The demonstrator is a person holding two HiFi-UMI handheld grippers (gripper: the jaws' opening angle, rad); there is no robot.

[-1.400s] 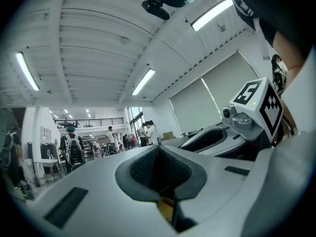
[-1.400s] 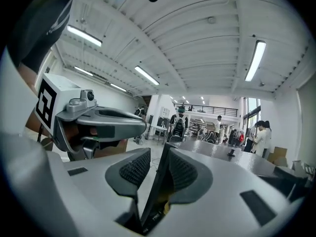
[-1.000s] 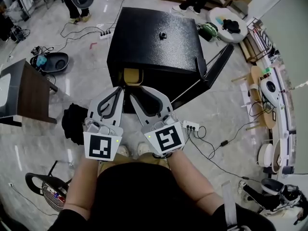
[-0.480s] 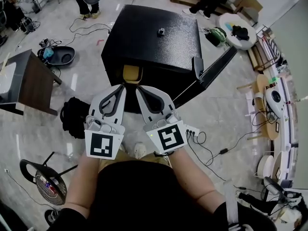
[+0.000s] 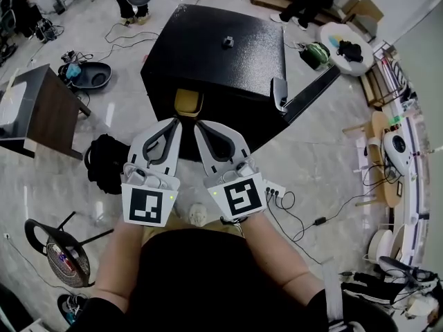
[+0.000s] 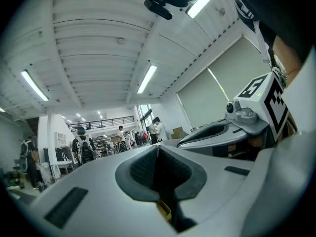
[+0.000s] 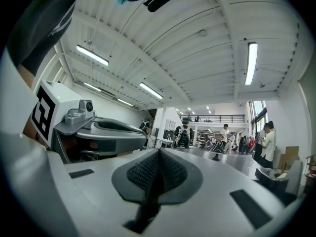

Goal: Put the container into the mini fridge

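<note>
The black mini fridge stands on the floor ahead of me, its door swung open to the right. A tan container sits in the fridge's opening at the front left. My left gripper points at the fridge just below the container, jaws together and holding nothing. Beside it my right gripper is also shut and empty. In the left gripper view the left gripper shows its pads meeting; in the right gripper view the right gripper does too. Neither gripper view shows the fridge.
A small object lies on the fridge top. A dark table and a black bag are at the left, a power strip with cables at the right, a fan at the lower left. People stand at the back.
The view and both grippers have shifted slightly together, so the fridge sits a little higher in the head view. The container stays in the opening.
</note>
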